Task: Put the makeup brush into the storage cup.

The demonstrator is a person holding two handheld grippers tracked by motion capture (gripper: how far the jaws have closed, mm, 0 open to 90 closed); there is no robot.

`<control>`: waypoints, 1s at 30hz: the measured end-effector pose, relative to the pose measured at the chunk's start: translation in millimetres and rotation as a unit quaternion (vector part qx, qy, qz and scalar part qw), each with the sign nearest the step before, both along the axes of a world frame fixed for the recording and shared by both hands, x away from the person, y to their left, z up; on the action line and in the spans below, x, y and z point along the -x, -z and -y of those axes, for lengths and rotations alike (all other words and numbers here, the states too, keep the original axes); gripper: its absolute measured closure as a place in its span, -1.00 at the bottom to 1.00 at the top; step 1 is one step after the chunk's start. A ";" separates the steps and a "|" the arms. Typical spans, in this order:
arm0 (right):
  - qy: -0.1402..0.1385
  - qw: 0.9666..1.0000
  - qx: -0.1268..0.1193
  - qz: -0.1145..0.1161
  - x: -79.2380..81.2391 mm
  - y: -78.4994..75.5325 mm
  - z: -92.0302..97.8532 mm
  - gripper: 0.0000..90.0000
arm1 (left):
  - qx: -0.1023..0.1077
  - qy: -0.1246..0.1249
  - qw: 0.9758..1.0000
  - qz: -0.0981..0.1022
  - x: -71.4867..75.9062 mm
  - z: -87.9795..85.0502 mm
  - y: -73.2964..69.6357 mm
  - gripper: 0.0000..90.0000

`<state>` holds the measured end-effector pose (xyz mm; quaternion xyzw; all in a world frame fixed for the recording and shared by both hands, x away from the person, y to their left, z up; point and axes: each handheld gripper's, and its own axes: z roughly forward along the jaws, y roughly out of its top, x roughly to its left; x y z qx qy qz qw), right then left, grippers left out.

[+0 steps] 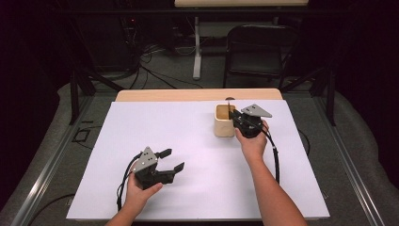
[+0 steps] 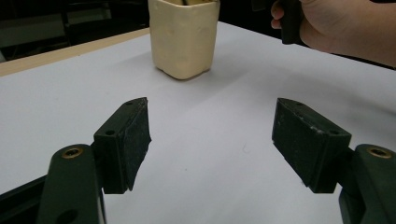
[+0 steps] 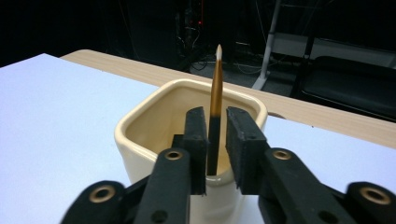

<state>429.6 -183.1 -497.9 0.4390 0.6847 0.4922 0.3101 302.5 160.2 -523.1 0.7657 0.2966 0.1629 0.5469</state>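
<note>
1. Cream cup (image 3: 154, 135) stands far right on my white sheet (image 1: 188, 155); no lettering readable.
2. Right gripper (image 3: 215, 135) jaws slightly parted around the upright brush (image 3: 215, 107) in it; left gripper (image 2: 212, 140) gapes, empty; black chair (image 1: 261, 49) beyond.

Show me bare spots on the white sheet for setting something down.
Free: the white paper sheet left of the cream square ceramic cup, and between the left tongs and the right forearm. Crowded: around the cup, where the right tongs straddle a brush.
</note>
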 end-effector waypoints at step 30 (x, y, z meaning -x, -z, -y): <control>0.021 1.000 -0.015 -0.015 -0.5 -3.1 -0.8 -0.22 | 0.001 -0.004 1.000 0.000 -0.6 -0.7 0.2 -0.38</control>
